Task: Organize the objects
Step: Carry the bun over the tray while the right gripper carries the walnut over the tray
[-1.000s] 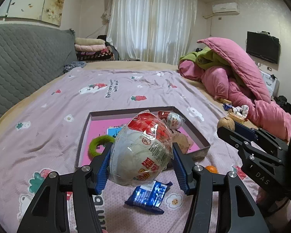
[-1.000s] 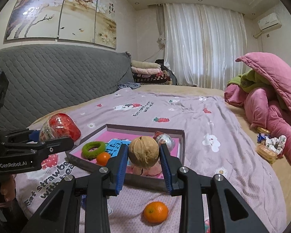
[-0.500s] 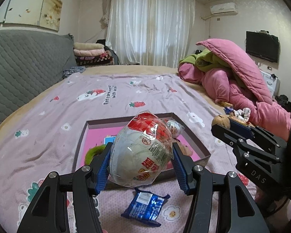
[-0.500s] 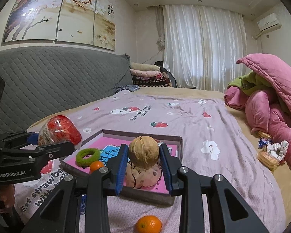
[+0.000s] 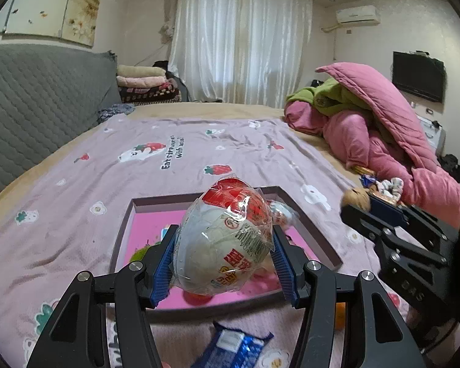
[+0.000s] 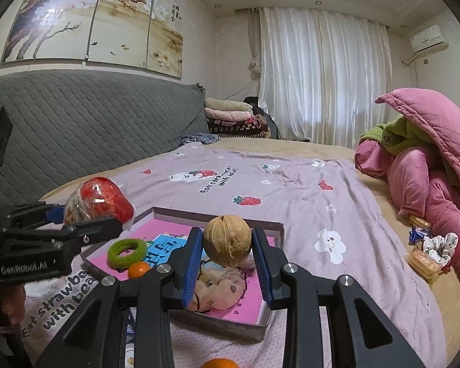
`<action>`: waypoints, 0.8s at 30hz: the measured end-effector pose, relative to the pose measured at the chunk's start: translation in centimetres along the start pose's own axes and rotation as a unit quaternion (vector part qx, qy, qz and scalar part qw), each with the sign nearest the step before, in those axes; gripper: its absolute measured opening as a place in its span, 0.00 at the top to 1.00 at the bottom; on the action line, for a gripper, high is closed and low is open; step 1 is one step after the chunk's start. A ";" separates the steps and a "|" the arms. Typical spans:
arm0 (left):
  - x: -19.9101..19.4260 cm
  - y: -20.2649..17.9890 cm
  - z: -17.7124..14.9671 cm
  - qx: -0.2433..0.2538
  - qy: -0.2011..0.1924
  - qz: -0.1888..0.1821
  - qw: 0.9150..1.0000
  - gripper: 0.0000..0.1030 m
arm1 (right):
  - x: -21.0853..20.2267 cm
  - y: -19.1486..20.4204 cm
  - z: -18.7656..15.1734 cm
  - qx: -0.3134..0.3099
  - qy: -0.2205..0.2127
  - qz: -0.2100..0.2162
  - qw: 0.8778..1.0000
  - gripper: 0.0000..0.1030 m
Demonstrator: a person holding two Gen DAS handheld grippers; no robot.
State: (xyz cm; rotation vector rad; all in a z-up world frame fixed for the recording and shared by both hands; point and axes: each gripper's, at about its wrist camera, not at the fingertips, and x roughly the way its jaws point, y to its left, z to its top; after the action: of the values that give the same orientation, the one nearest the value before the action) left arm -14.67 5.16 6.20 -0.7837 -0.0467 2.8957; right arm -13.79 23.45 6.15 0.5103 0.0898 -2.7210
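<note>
Left wrist view showed your left gripper (image 5: 224,263) closed snugly on the big wrapped toy egg (image 5: 227,242), one blue pad on each side, so it could not roll out. You held the egg up in the air, just above and in front of the near edge of the tray (image 5: 328,245). That looked like the right spot to lower it in.

Right wrist view showed your right gripper (image 6: 227,259) pinching the walnut (image 6: 227,240) the same way, sides only, because a round thing slips if you grab it anywhere else. The walnut hung over the near end of the tray, right above a spotted cloth pouch (image 6: 217,288). A green ring (image 6: 126,251) and a small orange (image 6: 139,269) already lay inside, ahead and to the left.

One blue snack packet (image 5: 233,349) sat on the bed under your left gripper. I think it still needed picking up.
</note>
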 end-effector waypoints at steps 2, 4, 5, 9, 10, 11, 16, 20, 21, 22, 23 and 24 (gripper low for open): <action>0.8 0.2 0.3 -0.001 0.004 0.000 1.000 0.43 | 0.3 -0.2 0.1 0.000 0.002 -0.003 1.000 0.67; 1.9 0.2 0.4 0.002 0.012 0.004 1.000 0.42 | 0.6 -0.4 0.0 0.002 0.005 -0.004 1.000 0.67; 2.1 0.2 0.3 0.001 0.014 0.005 1.000 0.43 | 0.8 -0.4 0.0 0.002 0.009 -0.007 1.000 0.67; 4.0 0.2 -0.2 0.002 0.038 -0.001 0.999 0.42 | 1.4 -0.8 -0.4 0.008 0.028 -0.017 0.999 0.67; 4.5 0.1 -0.4 0.001 0.045 -0.004 0.999 0.42 | 1.7 -1.0 -0.5 0.008 0.035 -0.021 0.999 0.67; 4.8 0.0 -0.6 0.002 0.050 -0.007 0.999 0.42 | 2.0 -1.1 -0.7 0.010 0.042 -0.022 0.999 0.67; 6.1 -0.5 -1.5 0.014 0.064 -0.010 0.998 0.42 | 3.0 -1.6 -1.4 0.016 0.065 -0.025 0.997 0.67; 6.9 -0.7 -2.1 0.014 0.079 -0.016 0.997 0.42 | 3.7 -1.6 -2.0 0.010 0.083 -0.029 0.996 0.67; 7.0 -0.7 -2.3 0.013 0.079 -0.017 0.997 0.42 | 3.9 -1.5 -2.2 0.010 0.087 -0.029 0.996 0.67; 7.1 -0.8 -2.4 0.014 0.080 -0.018 0.997 0.42 | 4.1 -1.5 -2.3 0.009 0.090 -0.030 0.995 0.67; 7.2 -0.8 -2.5 0.015 0.081 -0.019 0.996 0.42 | 4.3 -1.5 -2.4 0.009 0.093 -0.029 0.995 0.67; 7.3 -0.8 -2.5 0.015 0.081 -0.019 0.996 0.42 | 4.3 -1.4 -2.4 0.009 0.094 -0.029 0.995 0.67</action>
State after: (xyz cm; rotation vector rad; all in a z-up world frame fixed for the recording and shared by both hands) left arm -19.50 7.00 0.46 -0.9973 -0.0003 2.7796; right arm -17.21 23.59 2.36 0.7802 0.1311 -2.7251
